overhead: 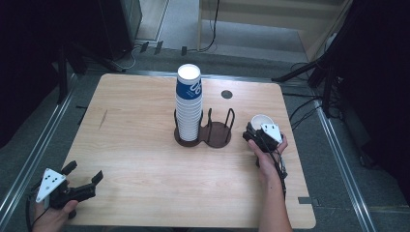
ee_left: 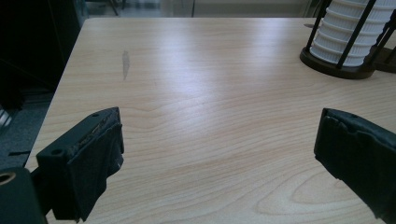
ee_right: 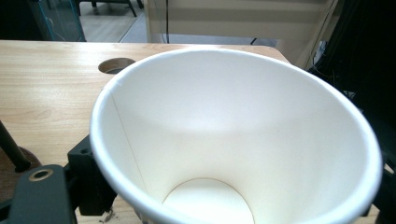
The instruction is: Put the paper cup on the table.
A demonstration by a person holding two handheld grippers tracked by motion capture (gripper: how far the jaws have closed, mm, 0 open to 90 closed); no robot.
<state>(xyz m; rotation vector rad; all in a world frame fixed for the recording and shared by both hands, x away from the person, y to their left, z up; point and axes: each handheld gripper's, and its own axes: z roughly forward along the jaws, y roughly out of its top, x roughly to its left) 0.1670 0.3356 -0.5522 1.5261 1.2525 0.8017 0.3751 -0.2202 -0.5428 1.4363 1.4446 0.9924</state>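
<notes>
A white paper cup (overhead: 261, 120) stands upright on the table's right side, mouth up, just right of the dark wire holder (overhead: 215, 135). My right gripper (overhead: 257, 128) reaches it from the near side, and the cup (ee_right: 224, 135) sits between its two jaws. The rim looks round and undented, and the left jaw stands just beside the cup's wall. A tall stack of white cups (overhead: 188, 104) with a blue-printed one on top fills the holder's left ring. My left gripper (overhead: 84, 173) rests open at the near left corner, with only bare wood between its jaws (ee_left: 219, 158).
The holder's right ring is vacant. A round cable hole (overhead: 226, 94) lies behind the holder, also ahead of the cup (ee_right: 116, 65). The stack's base and holder (ee_left: 336, 65) stand far right of my left gripper. Dark stands and cables ring the table (overhead: 145, 159).
</notes>
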